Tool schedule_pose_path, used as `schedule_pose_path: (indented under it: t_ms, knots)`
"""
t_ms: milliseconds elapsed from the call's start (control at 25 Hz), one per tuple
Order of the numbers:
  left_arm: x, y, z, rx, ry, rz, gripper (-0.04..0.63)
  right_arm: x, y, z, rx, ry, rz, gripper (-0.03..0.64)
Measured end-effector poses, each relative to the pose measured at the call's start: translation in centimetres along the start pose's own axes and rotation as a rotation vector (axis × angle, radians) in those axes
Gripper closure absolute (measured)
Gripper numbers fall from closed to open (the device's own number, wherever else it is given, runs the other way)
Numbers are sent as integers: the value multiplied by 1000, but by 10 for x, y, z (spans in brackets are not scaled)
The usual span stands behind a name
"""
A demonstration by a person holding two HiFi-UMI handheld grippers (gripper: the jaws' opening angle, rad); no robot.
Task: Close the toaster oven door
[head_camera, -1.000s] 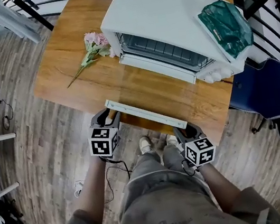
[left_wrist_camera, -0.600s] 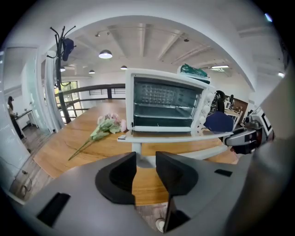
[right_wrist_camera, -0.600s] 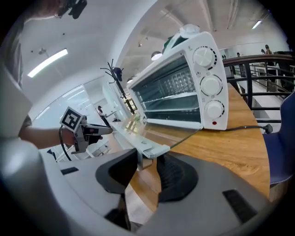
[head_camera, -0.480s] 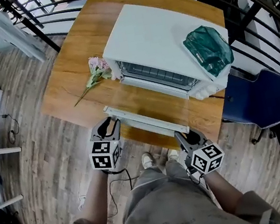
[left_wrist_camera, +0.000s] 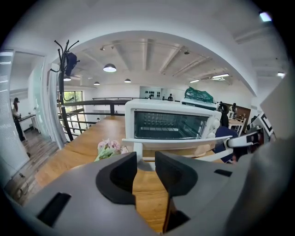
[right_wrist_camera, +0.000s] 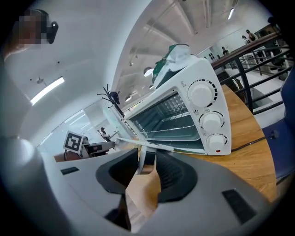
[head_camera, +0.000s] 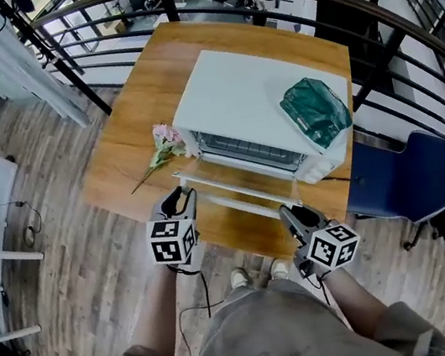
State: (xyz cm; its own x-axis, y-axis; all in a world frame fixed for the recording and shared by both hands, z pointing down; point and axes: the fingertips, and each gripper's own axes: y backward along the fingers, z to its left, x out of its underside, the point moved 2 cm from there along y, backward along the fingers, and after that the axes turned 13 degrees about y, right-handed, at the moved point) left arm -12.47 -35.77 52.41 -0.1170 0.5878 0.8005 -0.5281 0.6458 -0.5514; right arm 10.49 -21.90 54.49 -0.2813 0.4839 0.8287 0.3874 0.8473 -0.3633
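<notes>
Both tongs work the handle (left_wrist_camera: 214,154), one at each end. The left tongs (left_wrist_camera: 145,159) and right tongs (right_wrist_camera: 146,161) have just been closing, and each looks clamped on an end post of the handle, which fills the gap at the tips. Holding both ends, I reckon, keeps the door (left_wrist_camera: 184,140) level so it swings without twisting. The door stands half raised off the desk (head_camera: 144,118), in front of the open oven (head_camera: 251,95) sitting there. My next push would be up and inward.
</notes>
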Motion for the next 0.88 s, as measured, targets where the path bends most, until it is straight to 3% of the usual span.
schedule_pose_path:
  t_ms: [600,880]
  knots:
    - [-73,-42,-24,19,30,-136,460,-70,-17,-47,14,-303,-159,454]
    - [-90,-59,-24,11,28,-141,460,-86,-14,-53,84,-294,-143,454]
